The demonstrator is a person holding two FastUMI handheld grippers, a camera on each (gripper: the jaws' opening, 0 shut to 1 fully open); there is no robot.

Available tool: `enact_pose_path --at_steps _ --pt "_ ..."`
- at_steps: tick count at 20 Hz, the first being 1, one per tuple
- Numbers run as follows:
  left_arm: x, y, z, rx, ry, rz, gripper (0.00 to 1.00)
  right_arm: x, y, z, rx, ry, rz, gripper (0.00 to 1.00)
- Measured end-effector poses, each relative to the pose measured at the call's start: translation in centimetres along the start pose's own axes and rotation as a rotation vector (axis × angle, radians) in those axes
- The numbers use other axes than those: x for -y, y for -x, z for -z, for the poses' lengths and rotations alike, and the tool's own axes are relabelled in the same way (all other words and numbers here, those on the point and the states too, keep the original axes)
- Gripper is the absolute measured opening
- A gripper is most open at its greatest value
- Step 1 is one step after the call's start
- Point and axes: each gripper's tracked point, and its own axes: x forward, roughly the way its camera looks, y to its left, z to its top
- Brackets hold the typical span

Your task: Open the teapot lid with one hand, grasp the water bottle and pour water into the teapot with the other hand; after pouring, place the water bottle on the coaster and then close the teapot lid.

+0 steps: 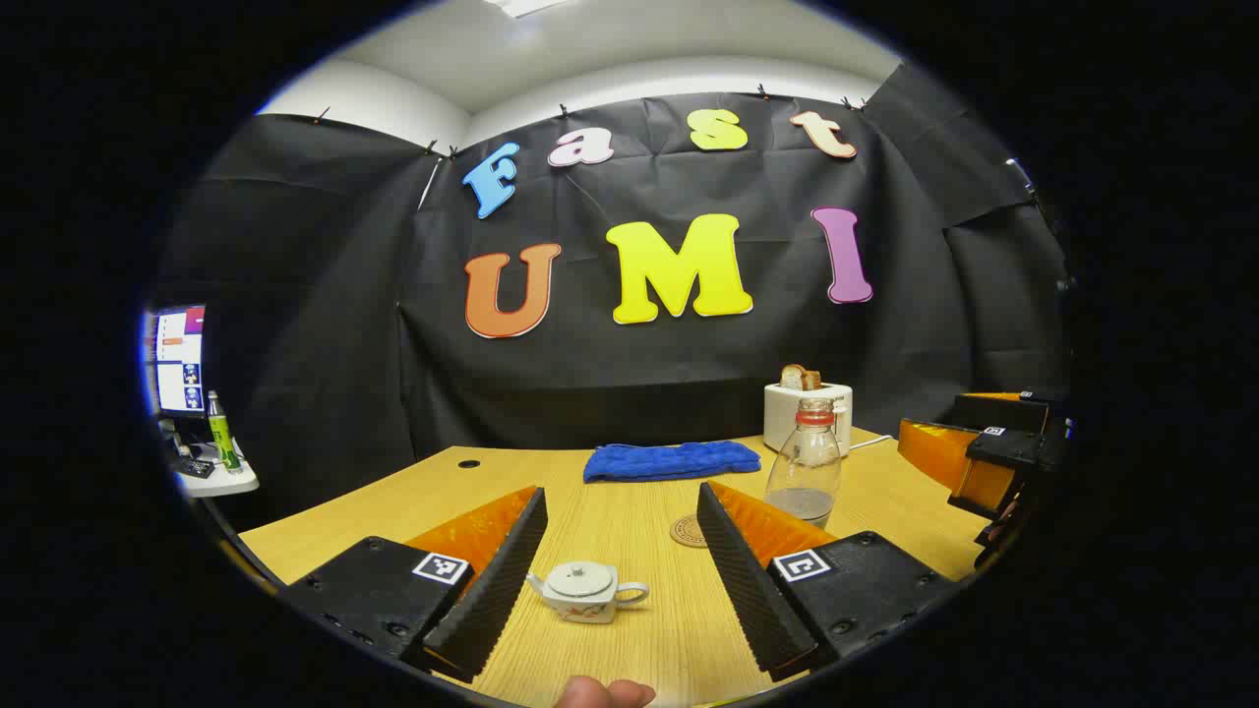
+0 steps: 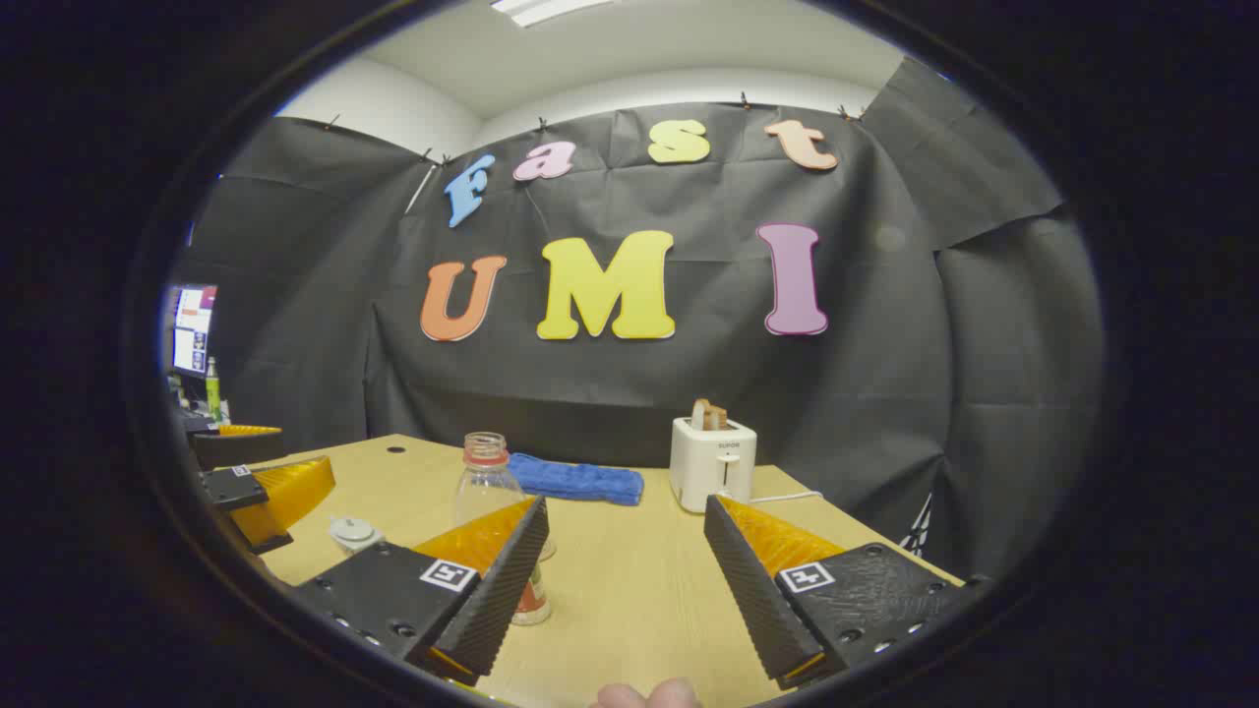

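Observation:
A small white teapot with its lid on sits on the wooden table, low between the fingers of my left gripper, which is open and above it. A clear water bottle with no cap stands to the right, behind a round coaster. In the right gripper view the bottle stands partly behind the left finger of my right gripper, which is open and holds nothing. The teapot shows at the left, near the left gripper. The right gripper shows at the right edge.
A folded blue cloth lies at the back of the table. A white toaster with bread in it stands at the back right, its cord trailing right. A side shelf with a monitor and a green bottle is far left.

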Motion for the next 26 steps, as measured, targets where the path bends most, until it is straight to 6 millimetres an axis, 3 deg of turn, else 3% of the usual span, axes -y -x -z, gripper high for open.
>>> enact_pose_path --at_steps 14,26 --pt "-0.6 0.8 2.4 -0.052 0.026 -0.006 0.96 -0.4 0.3 0.5 0.009 0.015 -0.01 0.96" --pt "-1.6 0.0 3.7 -0.096 0.051 -0.011 0.97 0.0 0.0 1.6 -0.023 -0.004 -0.004 0.95"
